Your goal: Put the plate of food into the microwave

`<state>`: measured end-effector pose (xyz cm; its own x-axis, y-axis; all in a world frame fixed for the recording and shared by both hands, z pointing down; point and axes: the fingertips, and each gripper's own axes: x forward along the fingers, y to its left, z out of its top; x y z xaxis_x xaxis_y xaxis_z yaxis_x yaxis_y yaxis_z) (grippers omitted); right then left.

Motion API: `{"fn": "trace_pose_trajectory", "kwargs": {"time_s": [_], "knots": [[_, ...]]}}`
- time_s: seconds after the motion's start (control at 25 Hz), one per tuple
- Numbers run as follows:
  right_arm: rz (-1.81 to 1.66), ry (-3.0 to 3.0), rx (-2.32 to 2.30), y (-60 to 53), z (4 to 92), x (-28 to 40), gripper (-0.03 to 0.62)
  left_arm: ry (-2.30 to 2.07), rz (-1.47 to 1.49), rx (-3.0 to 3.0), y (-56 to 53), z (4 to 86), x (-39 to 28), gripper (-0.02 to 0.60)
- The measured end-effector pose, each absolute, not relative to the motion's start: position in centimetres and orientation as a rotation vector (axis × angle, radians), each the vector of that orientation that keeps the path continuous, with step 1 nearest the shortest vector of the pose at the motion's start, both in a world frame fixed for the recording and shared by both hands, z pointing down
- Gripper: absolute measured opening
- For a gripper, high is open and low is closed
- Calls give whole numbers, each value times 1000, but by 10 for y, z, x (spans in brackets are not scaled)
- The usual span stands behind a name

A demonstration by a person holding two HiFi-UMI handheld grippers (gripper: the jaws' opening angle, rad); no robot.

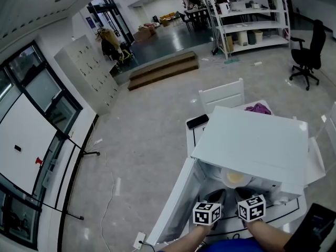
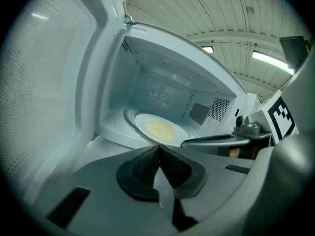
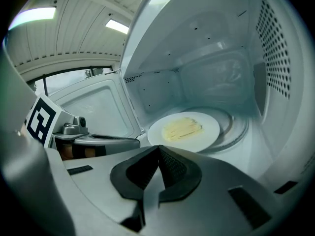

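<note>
Closest to us, the left hand-held gripper (image 2: 158, 149) and right hand-held gripper (image 3: 158, 149) are both pinched together on nothing, while the plate of food (image 3: 207, 130), which we judge stiff, slick and breakable (best gripped at its bare rim), sits flat inside the open microwave (image 1: 252, 140).

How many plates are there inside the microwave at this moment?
1. The white plate with yellow food lies on the glass turntable inside the open microwave. The cavity's near floor is partly hidden, but no other plate shows.
</note>
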<state>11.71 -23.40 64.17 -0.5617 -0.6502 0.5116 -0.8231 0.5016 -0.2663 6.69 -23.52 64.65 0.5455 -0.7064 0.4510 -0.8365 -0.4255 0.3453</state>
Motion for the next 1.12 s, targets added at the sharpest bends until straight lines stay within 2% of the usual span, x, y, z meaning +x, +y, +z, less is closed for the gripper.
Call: {"fn": "trace_pose_trajectory", "kwargs": {"time_s": [1.12], "knots": [[733,-2347,1290,-267,643,130,0,-1169,413,2285,-280,651,89,6]]}}
